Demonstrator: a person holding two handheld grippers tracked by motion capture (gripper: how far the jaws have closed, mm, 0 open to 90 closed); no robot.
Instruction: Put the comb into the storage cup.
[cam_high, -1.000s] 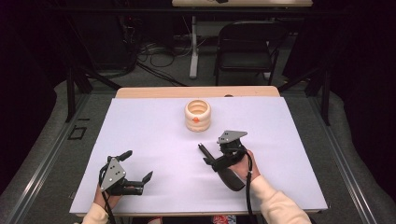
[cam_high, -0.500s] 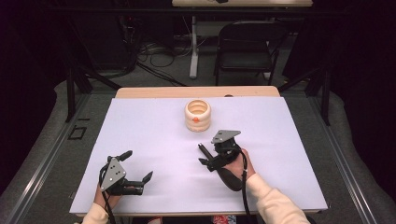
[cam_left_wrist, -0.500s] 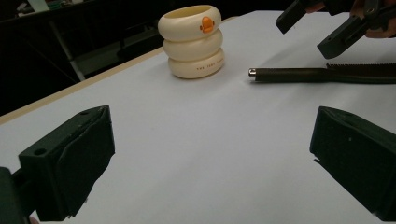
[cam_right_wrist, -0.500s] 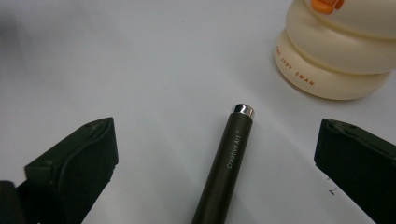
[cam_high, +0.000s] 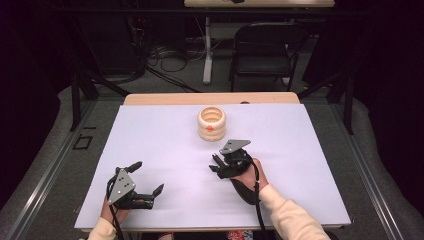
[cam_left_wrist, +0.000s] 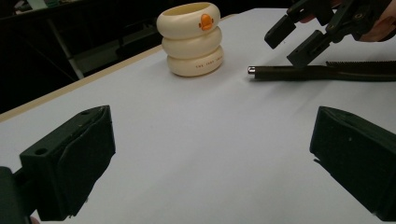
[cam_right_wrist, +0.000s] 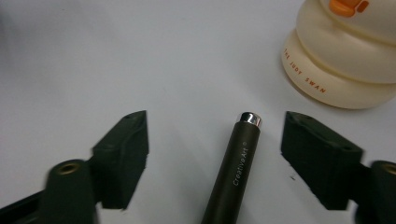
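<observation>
A dark pen-like stick (cam_right_wrist: 236, 168) with a silver tip, marked CreativeArt, lies flat on the white table (cam_high: 300, 150). My right gripper (cam_right_wrist: 219, 127) straddles it and its jaws have just been closing. A gap remains on each side, so the pads do not touch the stick. The left gripper view shows the stick (cam_left_wrist: 317, 72) under the right gripper (cam_left_wrist: 293, 42). A cream ringed cup (cam_high: 211, 123) with an orange duck mark stands just beyond, also seen as the cup (cam_right_wrist: 345, 60). My left gripper (cam_high: 148, 177) rests at the front left, open and holding nothing.
The white sheet covers a wooden table whose far edge (cam_high: 210, 98) shows. Behind it are a black folding chair (cam_high: 265, 45), a stand and floor cables. Bare sheet lies between the two grippers and to the right.
My right gripper's jaws have narrowed around the stick and the hand has shifted slightly left. The left gripper has not moved.
</observation>
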